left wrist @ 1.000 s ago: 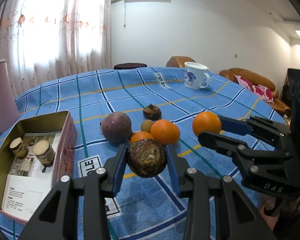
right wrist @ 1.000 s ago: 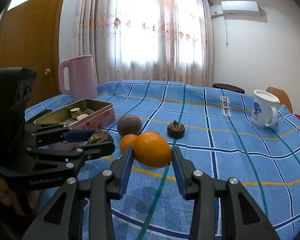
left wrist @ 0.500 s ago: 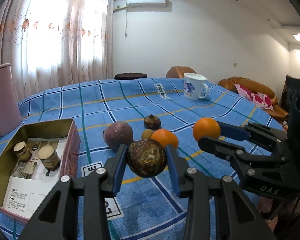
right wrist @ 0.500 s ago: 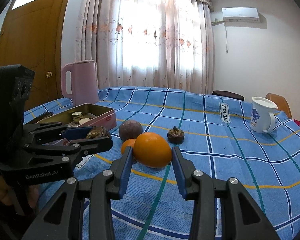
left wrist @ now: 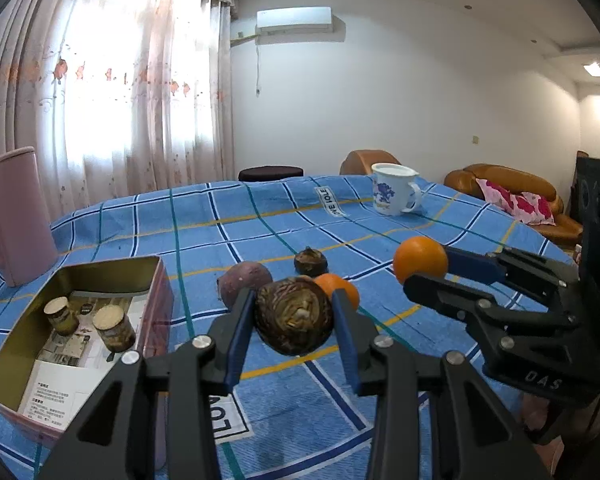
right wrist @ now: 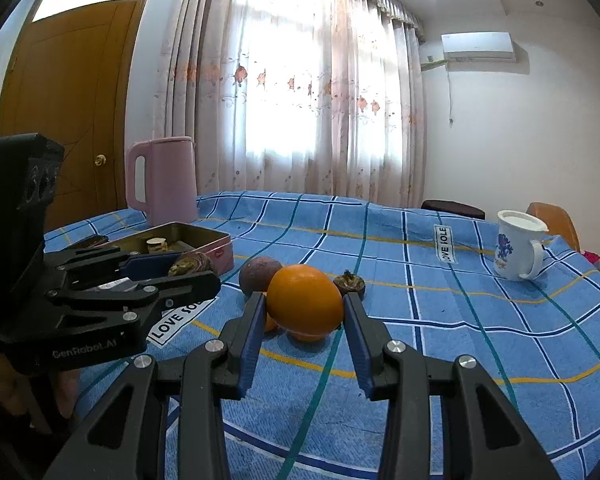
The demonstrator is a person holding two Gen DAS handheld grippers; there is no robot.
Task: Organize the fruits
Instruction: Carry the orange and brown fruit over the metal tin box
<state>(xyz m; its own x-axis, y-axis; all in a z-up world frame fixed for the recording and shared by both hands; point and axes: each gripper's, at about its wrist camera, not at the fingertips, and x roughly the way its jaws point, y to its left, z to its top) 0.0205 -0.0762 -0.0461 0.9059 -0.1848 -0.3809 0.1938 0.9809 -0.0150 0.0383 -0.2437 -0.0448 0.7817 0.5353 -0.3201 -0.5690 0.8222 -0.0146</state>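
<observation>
Hovering above the tabletop (left wrist: 260, 216), the left tongs (left wrist: 294, 316) pinch a brown scaly fruit (left wrist: 294, 314) and the right tongs (right wrist: 304, 300) an orange (right wrist: 305, 300), seemingly bound for the open tin (left wrist: 112, 276).

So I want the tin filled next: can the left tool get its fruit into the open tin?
Probably yes: the left tool, shut on the brown fruit, hangs beside the open tin, with nothing between them.
</observation>
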